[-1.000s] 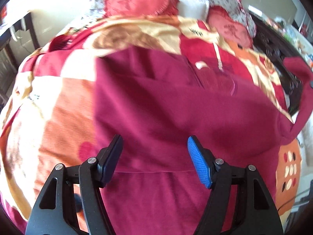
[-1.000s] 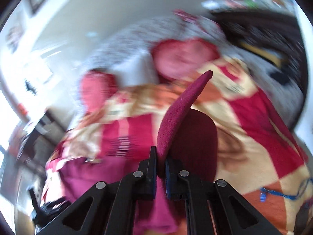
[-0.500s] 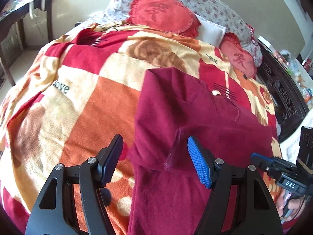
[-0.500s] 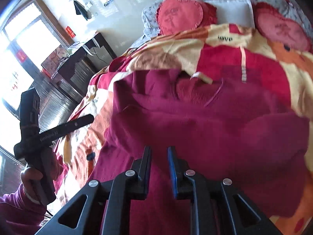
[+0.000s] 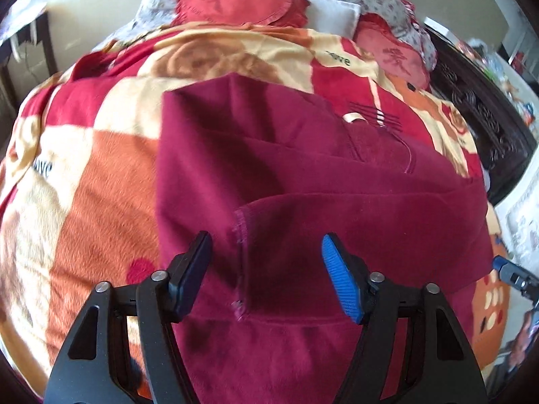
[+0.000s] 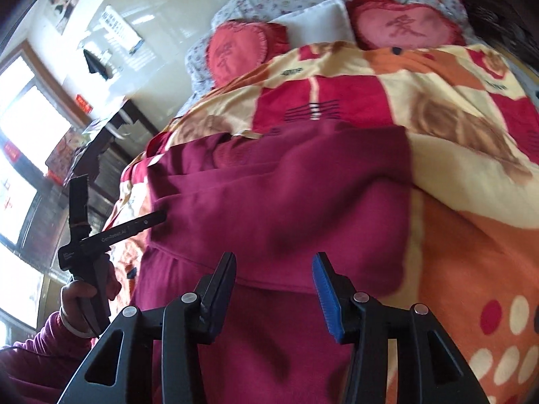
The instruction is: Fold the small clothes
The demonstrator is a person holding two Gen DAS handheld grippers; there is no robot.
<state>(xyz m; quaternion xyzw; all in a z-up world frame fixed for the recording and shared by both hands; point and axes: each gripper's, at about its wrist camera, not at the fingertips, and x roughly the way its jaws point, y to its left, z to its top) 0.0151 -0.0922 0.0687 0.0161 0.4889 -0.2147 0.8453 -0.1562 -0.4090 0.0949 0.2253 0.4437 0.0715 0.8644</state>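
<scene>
Left wrist view: my left tongs (image 5: 266, 271) hover over the maroon garment (image 5: 303, 181), which lies spread on the patterned blanket (image 5: 84, 175) of the bed. A folded-over flap with a stitched hem edge (image 5: 240, 259) sits directly under the gap between the jaws. The jaws have just been closing somewhat, yet the black pad (image 5: 193, 269) and the blue pad (image 5: 338, 282) both stand clear of the cloth, so I read the left tongs as released, with nothing gripped. I judge they are placed here because the hem is the natural hold for the next fold.

Right wrist view: my right tongs (image 6: 273, 286) point down at the near side of the same garment (image 6: 279, 202). Their jaws have just been opening, and the cloth lies flat below them, pinched by neither pad; they are released as well. The flap's folded edge (image 6: 269, 279) runs across just beyond the fingertips, which suggests the fold has been laid down and let go there. At the left of this view the person's hand (image 6: 84, 296), in a maroon sleeve (image 6: 37, 346), grips the handle of the left tool.

Two red cushions (image 6: 235, 50) and a white pillow (image 6: 316, 23) rest at the head of the bed, well apart from the work. The garment appears partly folded; I judge further folds remain.
</scene>
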